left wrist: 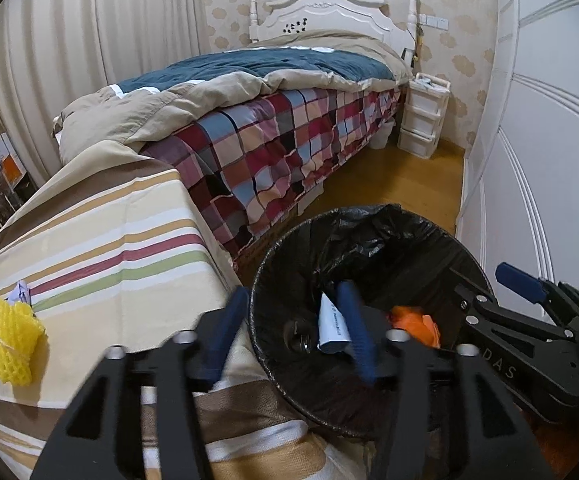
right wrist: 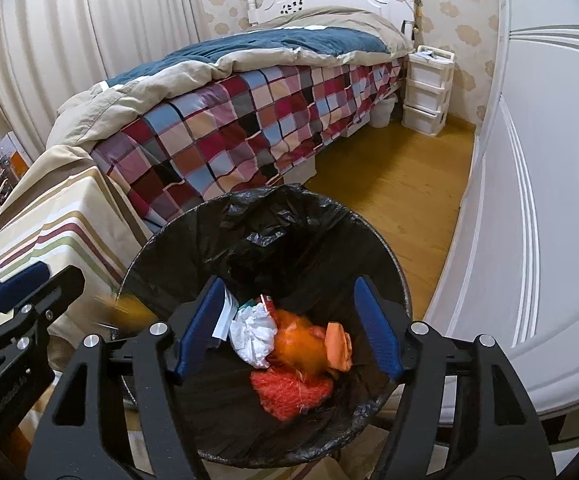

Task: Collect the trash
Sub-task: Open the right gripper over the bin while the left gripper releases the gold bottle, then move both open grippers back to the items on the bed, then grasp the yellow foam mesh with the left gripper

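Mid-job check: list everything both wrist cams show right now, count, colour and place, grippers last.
Trash bin: 1, black with black liner, on the floor beside the striped surface.
Trash in bin: crumpled white paper, orange pieces, a red mesh piece, a white slip.
Foam fruit net: 1, yellow, on the striped cloth.
Paper scrap: 1, pale, just behind the net.
Striped cloth: 1, beige with coloured stripes.
Bed: 1, plaid sheet, blue and beige quilt, white headboard.
Drawer unit: 1, white, beside the bed's head.
Left gripper: jaws open, at the bin's rim.
Right gripper: jaws open, over the bin.
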A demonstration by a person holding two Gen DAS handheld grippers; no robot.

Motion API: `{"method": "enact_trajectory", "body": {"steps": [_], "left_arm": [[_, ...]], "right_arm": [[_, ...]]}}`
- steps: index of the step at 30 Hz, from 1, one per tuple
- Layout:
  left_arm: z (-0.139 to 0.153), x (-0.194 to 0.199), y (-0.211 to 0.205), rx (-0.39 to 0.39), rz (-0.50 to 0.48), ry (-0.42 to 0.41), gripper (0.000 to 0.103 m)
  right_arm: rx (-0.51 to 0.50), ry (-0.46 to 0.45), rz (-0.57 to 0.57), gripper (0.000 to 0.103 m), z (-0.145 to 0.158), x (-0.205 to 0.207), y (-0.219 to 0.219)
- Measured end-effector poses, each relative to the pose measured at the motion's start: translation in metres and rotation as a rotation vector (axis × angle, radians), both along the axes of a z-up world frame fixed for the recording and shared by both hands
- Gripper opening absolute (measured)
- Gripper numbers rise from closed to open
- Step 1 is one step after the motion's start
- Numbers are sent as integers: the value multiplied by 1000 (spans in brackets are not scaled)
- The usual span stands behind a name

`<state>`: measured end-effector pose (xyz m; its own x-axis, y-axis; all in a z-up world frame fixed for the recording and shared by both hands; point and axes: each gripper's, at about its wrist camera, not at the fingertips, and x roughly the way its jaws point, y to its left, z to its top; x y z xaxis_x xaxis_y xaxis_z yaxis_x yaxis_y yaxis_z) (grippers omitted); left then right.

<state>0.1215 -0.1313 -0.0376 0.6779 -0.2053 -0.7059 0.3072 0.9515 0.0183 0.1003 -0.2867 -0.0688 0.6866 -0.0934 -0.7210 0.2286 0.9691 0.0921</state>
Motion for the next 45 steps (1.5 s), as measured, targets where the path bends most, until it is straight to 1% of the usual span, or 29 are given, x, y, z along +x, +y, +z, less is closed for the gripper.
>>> {"method": "enact_trajectory", "body": {"steps": [1, 3, 4, 7, 12, 15, 20, 23, 29, 34, 37, 39, 42, 43, 45], "left_arm": [[1, 0, 1, -2, 4, -3, 59], [2, -1, 2, -1, 11, -10, 70], [4, -2, 4, 1, 19, -20, 72], [7, -4, 9, 5, 29, -32, 74], [10, -11, 23, 17, 64, -39, 78], [11, -16, 35, 24, 92, -42, 79], [13, -24, 63, 43, 151, -54, 79], [15, -27, 86, 48, 204, -56, 79], [19, -28, 132, 51, 304, -64, 79], [17, -22, 166, 55, 364, -56, 79], [12, -16, 179, 62, 369, -41, 81], [9, -12, 182, 97, 355, -36, 81], [7, -11, 188, 87, 330, -29, 81], [6, -12, 190, 87, 325, -30, 80], [6, -12, 193, 91, 317, -29, 68]], "right_arm": [[0, 0, -2, 66, 0, 0, 0], [-3, 0, -9, 67, 1, -1, -1], [-5, 0, -12, 69, 2, -2, 0], [-11, -7, -13, 74, 4, -5, 2], [-8, -8, -5, 79, 7, -10, 10], [-6, -7, 7, 79, 8, -13, 18], [7, -2, 40, 79, 9, -18, 37], [13, -3, 73, 79, 12, -20, 53], [23, -8, 151, 80, 20, -19, 92], [25, 0, 215, 80, 24, -17, 124], [28, 11, 250, 80, 23, -13, 143], [23, 20, 271, 80, 22, -11, 156], [15, 31, 296, 80, 20, -10, 173], [11, 34, 302, 80, 20, -10, 177], [0, 40, 316, 80, 19, -10, 187]]}}
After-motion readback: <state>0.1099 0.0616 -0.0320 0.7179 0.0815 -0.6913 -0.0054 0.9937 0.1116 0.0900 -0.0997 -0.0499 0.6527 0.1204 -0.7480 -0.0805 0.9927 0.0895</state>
